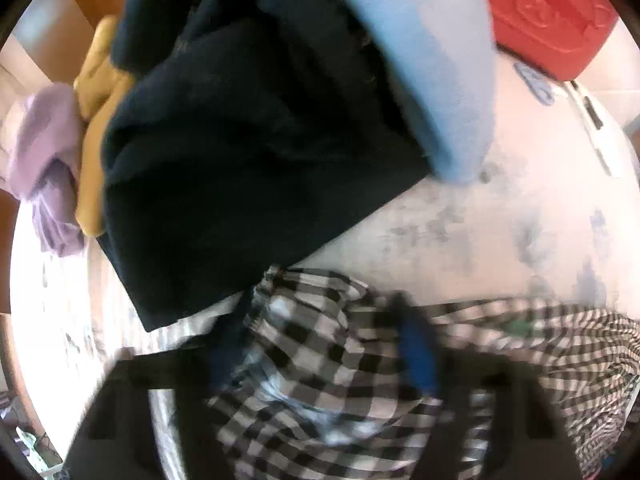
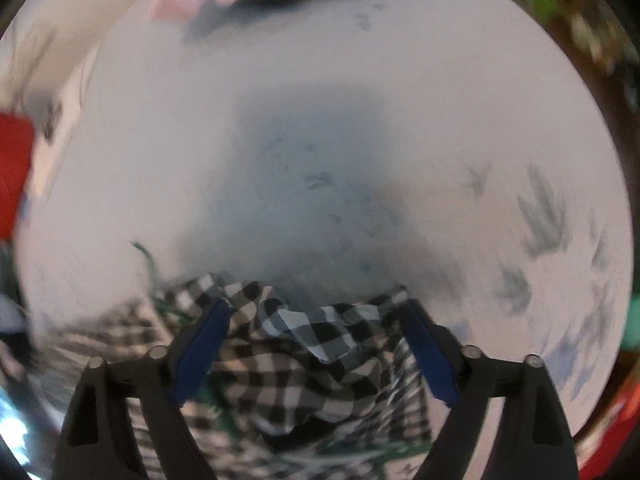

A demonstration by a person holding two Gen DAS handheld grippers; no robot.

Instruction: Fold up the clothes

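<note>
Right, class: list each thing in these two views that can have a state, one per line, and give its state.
checked garment: crumpled, unfolded, lying between the right gripper's fingers.
right gripper: open.
left gripper: blurred, open or shut unclear, checked cloth between its fingers.
dark navy garment: heaped, unfolded.
light blue garment: draped on the heap.
purple garment: bunched.

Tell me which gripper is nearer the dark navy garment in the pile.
Left. The left gripper sits just below the dark navy garment, with the checkered shirt bunched between its fingers. The right gripper straddles the same shirt; its view shows no navy garment.
</note>
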